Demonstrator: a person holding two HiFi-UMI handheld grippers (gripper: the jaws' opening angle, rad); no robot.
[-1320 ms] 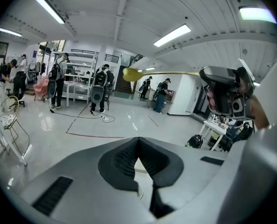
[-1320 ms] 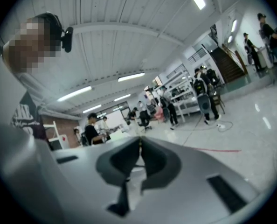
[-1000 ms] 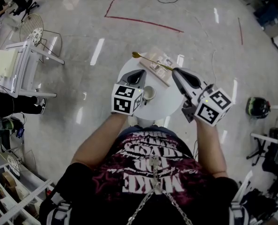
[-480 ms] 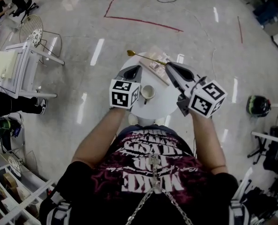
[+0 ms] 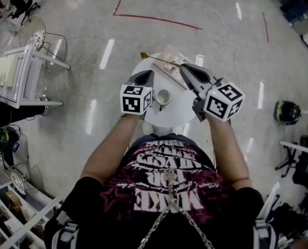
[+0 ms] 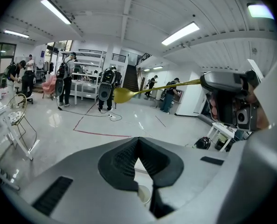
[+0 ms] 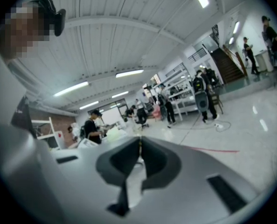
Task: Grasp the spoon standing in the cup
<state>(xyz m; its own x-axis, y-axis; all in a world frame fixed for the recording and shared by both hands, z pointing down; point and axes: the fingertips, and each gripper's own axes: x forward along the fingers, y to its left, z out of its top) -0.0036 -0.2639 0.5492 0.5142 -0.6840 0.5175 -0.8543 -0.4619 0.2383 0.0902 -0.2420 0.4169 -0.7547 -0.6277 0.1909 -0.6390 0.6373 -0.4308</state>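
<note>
A slim golden spoon [image 5: 153, 59] hangs level over the far rim of the small round white table [image 5: 181, 112], bowl end pointing left. My right gripper [image 5: 185, 70] is shut on its handle end. In the left gripper view the spoon [image 6: 129, 93] crosses the air towards the right gripper [image 6: 222, 88]. The pale cup [image 5: 164, 97] stands mid-table and holds no spoon. My left gripper [image 5: 145, 77] is just left of the cup, above the table, jaws shut on nothing; the cup [image 6: 144, 193] shows below its jaws. My right gripper [image 7: 139, 146] shows its jaws pressed together.
A flat rectangular board [image 5: 170, 69] lies on the table's far side under the spoon. White chairs and a white table [image 5: 27, 69] stand on the floor at left, a dark helmet [image 5: 287, 111] at right. Red tape [image 5: 156, 21] marks the floor beyond. People stand far off.
My right gripper has carried the spoon a little farther away and to the left, keeping it level. The left gripper has shifted slightly the same way beside the cup.
</note>
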